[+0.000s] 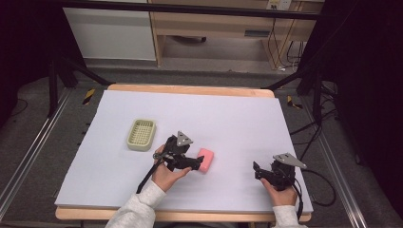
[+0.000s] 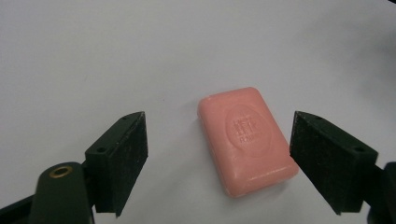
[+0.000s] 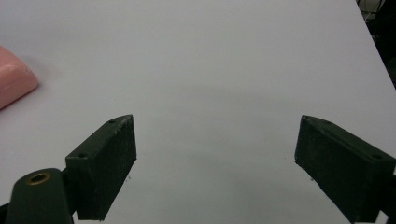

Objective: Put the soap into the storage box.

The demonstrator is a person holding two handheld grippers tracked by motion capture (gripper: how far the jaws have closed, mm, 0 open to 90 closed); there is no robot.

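A pink bar of soap (image 1: pixel 206 159) lies flat on the white table cover (image 1: pixel 228 118), near the middle front. My left gripper (image 1: pixel 196 163) is open right at it, and in the left gripper view the soap (image 2: pixel 246 139) lies between the two wide-spread jaws, closer to the right one, touching neither. My right gripper (image 1: pixel 257 170) is open near the front right of the table, nothing between its jaws (image 3: pixel 215 163). The soap's corner (image 3: pixel 14 81) shows at the left edge of the right gripper view.
A pale green slotted soap dish (image 1: pixel 141 134) stands on the cover to the left of the soap. The wooden table edge (image 1: pixel 190 89) runs along the back. Black stands and cables flank the table on the floor.
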